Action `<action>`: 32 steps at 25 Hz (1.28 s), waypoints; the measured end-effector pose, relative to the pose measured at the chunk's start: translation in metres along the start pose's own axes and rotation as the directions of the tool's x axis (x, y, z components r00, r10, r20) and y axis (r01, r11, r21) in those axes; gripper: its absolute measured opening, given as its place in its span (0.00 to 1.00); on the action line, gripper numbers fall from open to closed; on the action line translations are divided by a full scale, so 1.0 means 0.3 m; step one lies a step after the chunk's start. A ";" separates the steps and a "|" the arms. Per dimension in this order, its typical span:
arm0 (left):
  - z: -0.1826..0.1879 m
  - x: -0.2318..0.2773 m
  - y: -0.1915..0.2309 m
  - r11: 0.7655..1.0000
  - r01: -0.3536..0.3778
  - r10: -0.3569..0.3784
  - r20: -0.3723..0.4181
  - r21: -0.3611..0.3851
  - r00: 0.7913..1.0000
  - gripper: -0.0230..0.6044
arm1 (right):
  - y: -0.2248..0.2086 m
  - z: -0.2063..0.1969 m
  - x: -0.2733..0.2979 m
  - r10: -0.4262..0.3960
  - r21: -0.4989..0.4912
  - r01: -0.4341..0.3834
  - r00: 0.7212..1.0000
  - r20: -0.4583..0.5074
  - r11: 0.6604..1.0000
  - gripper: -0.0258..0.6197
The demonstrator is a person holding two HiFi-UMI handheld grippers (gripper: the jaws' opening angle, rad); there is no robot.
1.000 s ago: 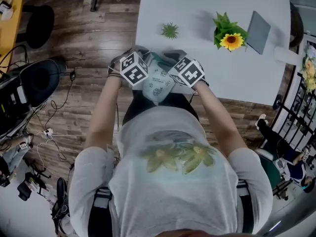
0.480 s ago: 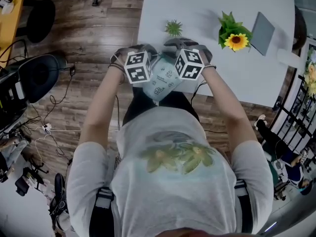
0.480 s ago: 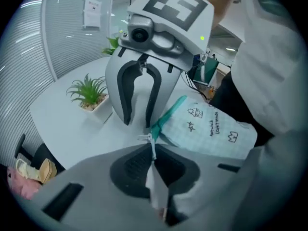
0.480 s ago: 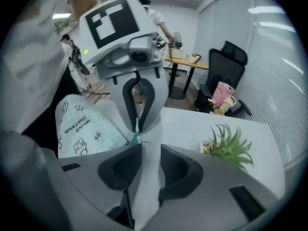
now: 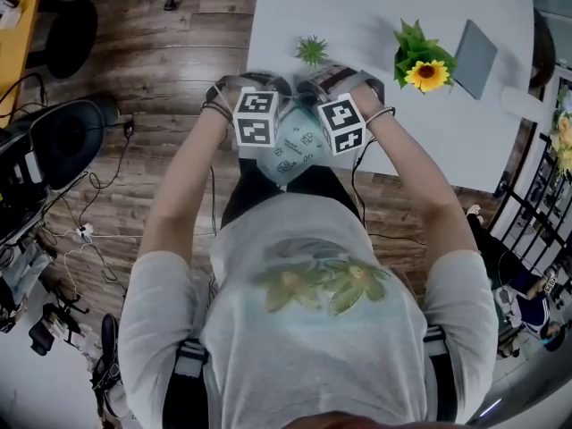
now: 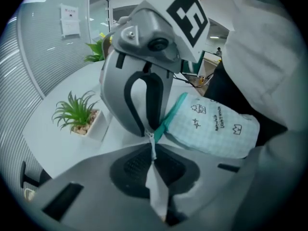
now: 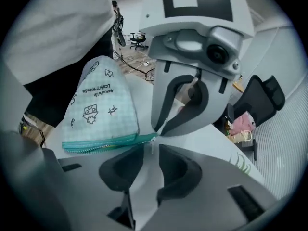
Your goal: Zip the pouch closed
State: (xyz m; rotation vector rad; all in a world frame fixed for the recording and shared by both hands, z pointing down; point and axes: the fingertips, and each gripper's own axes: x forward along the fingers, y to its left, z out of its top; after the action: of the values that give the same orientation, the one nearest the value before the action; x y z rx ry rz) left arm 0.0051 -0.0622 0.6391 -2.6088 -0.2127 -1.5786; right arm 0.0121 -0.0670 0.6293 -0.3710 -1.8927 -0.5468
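Observation:
A pale blue checked pouch (image 5: 295, 146) with doodle prints hangs between my two grippers at the white table's near edge. In the left gripper view my left gripper (image 6: 153, 150) is shut on a pale tab (image 6: 156, 182) at the end of the teal zip. The pouch body (image 6: 211, 129) hangs to the right. In the right gripper view the teal zip (image 7: 96, 142) runs along the pouch's lower edge to the small metal pull (image 7: 153, 146). My right gripper (image 7: 151, 153) has its jaws closing. The pull sits in the gap and the pads do not touch it.
On the white table (image 5: 357, 7) stand a small green plant (image 5: 312, 50), a sunflower pot (image 5: 418, 61) and a grey slab (image 5: 474, 59). The plant (image 6: 77, 114) stands just beyond the grippers. A black chair (image 5: 63, 141) and cables lie on the wood floor at left.
Both marker cubes have rolled to show other faces. The hands and pouch have drifted a little farther over the table's edge, and the two grippers stand closer together.

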 end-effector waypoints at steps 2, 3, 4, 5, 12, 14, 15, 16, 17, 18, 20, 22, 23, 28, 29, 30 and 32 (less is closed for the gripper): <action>-0.002 0.002 0.011 1.000 -0.007 0.007 -0.008 0.007 1.000 0.07 | 0.009 -0.003 0.006 0.002 -0.011 -0.002 1.000 -0.002 1.000 0.20; -0.004 0.003 0.013 1.000 -0.008 0.008 -0.010 0.008 1.000 0.07 | 0.009 -0.003 0.007 0.002 -0.005 -0.002 1.000 -0.002 1.000 0.20; -0.005 0.005 0.013 1.000 -0.007 0.007 -0.011 0.006 1.000 0.07 | 0.009 -0.003 0.006 0.003 0.005 -0.003 1.000 -0.001 1.000 0.19; -0.006 0.006 0.013 1.000 -0.005 0.005 -0.010 0.003 1.000 0.07 | 0.009 -0.003 0.005 0.006 0.016 -0.006 1.000 0.000 1.000 0.19; -0.003 0.003 0.007 1.000 -0.003 0.003 -0.005 -0.006 1.000 0.07 | 0.003 -0.003 -0.002 0.043 0.137 -0.045 0.999 0.017 0.990 0.15; -0.005 0.002 0.003 1.000 0.007 -0.007 -0.008 -0.009 1.000 0.07 | 0.003 -0.003 0.003 0.046 0.139 -0.047 0.999 0.011 0.989 0.15; -0.006 0.005 0.004 1.000 0.010 -0.010 -0.010 -0.012 1.000 0.07 | 0.006 -0.003 0.008 0.048 0.133 -0.048 0.999 0.005 0.990 0.12; -0.006 0.009 0.007 1.000 0.011 -0.012 -0.011 -0.018 1.000 0.07 | 0.010 -0.004 0.013 0.049 0.129 -0.049 0.999 0.001 0.990 0.09; -0.005 0.013 0.012 1.000 0.012 -0.012 -0.011 -0.029 1.000 0.07 | 0.011 -0.005 0.015 0.051 0.134 -0.051 0.999 0.000 0.990 0.09; -0.004 0.016 0.016 0.999 0.016 -0.016 -0.009 -0.048 1.000 0.07 | 0.010 -0.007 0.014 0.053 0.154 -0.053 0.999 0.001 0.987 0.09; -0.001 0.017 0.021 0.993 0.030 -0.030 0.000 -0.110 1.000 0.07 | 0.001 -0.015 0.010 0.051 0.219 -0.052 0.999 0.011 0.974 0.07; 0.002 0.013 0.024 0.983 0.036 -0.035 0.010 -0.181 0.999 0.07 | -0.008 -0.020 0.004 0.041 0.283 -0.047 0.999 0.026 0.958 0.07; 0.003 0.010 0.027 0.977 0.031 -0.028 0.014 -0.213 1.000 0.07 | -0.012 -0.021 0.000 0.036 0.310 -0.044 0.999 0.034 0.950 0.07; 0.012 0.002 0.050 0.944 -0.048 0.061 0.030 -0.327 0.998 0.07 | -0.023 -0.032 -0.010 0.002 0.348 -0.014 0.999 0.036 0.937 0.07; 0.011 0.003 0.053 0.935 -0.062 0.077 0.028 -0.348 0.997 0.07 | -0.023 -0.034 -0.010 -0.005 0.345 -0.006 1.000 0.031 0.939 0.07; 0.009 0.003 0.056 0.925 -0.076 0.092 0.026 -0.371 0.995 0.07 | -0.025 -0.035 -0.009 -0.013 0.345 0.003 1.000 0.027 0.939 0.07; 0.004 0.000 0.064 0.899 -0.094 0.115 0.023 -0.427 0.993 0.07 | -0.034 -0.035 -0.011 -0.031 0.354 0.021 0.999 0.022 0.935 0.07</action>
State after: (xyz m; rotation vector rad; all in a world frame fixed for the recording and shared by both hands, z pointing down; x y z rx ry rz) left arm 0.0092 -0.0809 0.6387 -2.9121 0.3040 -1.6856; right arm 0.0166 -0.0814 0.6276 -0.1168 -1.9774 -0.2088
